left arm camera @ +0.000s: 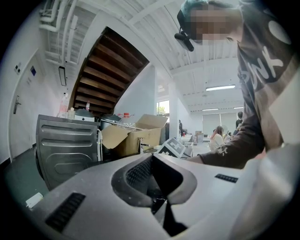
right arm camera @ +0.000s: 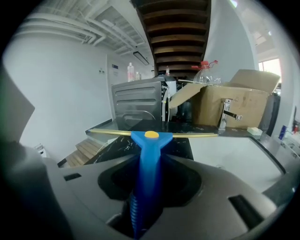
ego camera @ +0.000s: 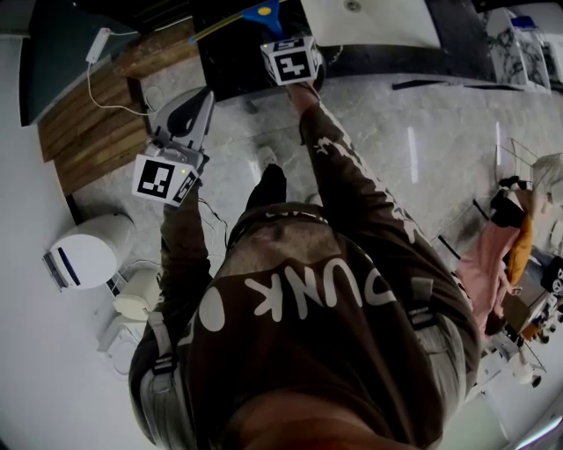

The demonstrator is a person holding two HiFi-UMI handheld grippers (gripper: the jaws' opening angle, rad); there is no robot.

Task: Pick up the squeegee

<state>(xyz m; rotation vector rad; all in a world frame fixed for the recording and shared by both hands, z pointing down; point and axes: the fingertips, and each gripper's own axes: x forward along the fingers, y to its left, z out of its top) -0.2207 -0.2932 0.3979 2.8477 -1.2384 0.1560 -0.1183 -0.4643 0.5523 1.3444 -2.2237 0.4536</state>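
Observation:
The squeegee (right arm camera: 146,159) has a blue ribbed handle, a yellow button and a thin yellow blade (right arm camera: 192,135) across its head. My right gripper (right arm camera: 147,164) is shut on the handle, and the blade hangs a little above the dark counter (right arm camera: 185,147). In the head view the squeegee (ego camera: 262,12) sticks out past the right gripper (ego camera: 283,42) at the top edge. My left gripper (ego camera: 204,95) is held out at the left over the floor, with its jaws together and nothing in them. In its own view the left gripper (left arm camera: 158,190) points towards the right arm.
A white sink (ego camera: 369,22) sits beside the black counter (ego camera: 229,66). A metal appliance (right arm camera: 136,105), an open cardboard box (right arm camera: 234,105) and a tap (right arm camera: 225,115) stand at the counter's back. Wooden steps (ego camera: 97,114) and a round white machine (ego camera: 88,250) are at my left.

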